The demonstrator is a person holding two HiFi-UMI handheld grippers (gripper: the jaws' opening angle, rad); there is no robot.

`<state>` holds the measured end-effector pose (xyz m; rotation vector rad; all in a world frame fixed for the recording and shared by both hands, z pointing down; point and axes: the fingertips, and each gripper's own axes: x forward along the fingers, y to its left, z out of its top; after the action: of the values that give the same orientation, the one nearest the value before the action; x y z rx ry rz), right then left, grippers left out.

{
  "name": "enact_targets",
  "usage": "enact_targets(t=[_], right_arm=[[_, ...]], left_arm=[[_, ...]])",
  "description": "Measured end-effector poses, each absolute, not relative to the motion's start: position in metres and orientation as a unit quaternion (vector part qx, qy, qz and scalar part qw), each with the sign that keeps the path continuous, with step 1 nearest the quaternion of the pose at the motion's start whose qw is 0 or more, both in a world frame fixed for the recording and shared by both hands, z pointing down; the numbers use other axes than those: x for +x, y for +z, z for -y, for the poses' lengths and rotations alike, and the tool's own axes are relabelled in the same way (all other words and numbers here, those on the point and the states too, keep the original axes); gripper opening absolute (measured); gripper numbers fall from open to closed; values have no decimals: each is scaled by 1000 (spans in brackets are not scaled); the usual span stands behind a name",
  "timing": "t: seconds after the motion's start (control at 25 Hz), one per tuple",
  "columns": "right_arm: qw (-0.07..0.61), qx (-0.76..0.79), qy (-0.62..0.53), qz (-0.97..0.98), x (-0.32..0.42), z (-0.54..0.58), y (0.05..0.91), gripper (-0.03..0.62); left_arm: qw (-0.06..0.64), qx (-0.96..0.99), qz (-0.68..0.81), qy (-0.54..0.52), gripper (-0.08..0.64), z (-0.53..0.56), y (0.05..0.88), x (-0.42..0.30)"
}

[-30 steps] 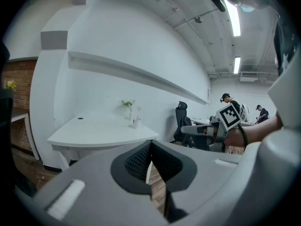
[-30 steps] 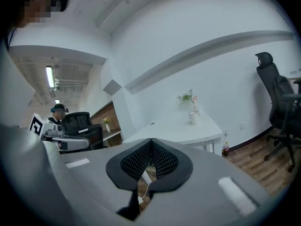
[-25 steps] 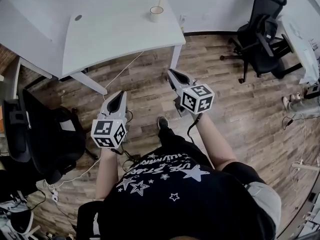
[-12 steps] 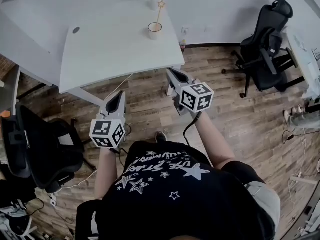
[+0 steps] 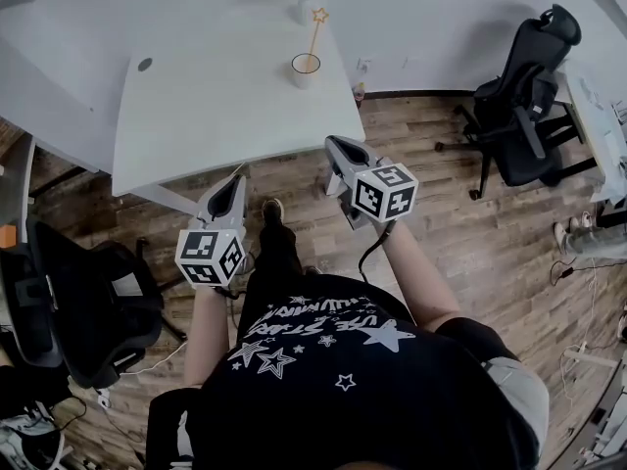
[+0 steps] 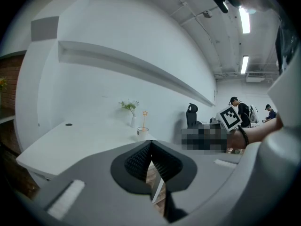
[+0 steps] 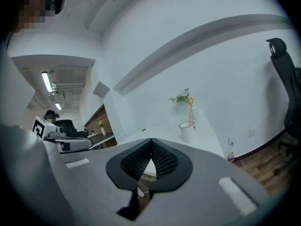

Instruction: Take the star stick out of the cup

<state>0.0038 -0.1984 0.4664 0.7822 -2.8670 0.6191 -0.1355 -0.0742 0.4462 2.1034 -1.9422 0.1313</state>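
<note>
The thin orange star-topped stick (image 5: 314, 37) stands in the white round cup (image 5: 306, 69), far on the white counter (image 5: 196, 106). The left gripper (image 5: 235, 184) and right gripper (image 5: 336, 146) wait well apart from it, fingers (image 7: 162, 160) clenched empty, probably since no reach is begun.

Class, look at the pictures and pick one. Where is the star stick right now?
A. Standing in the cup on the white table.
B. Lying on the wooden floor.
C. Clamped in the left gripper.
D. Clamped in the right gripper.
A: the star stick stands in the cup on the table, while the left gripper and right gripper are shut on nothing, away from the cup.
</note>
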Motion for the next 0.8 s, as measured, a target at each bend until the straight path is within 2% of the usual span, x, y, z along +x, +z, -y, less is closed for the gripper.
enact_targets(t=[0.8], right_arm=[[52,335,211,917,-43,361,467,17]], left_arm=[[142,777,611,50,2,262,447,-206]])
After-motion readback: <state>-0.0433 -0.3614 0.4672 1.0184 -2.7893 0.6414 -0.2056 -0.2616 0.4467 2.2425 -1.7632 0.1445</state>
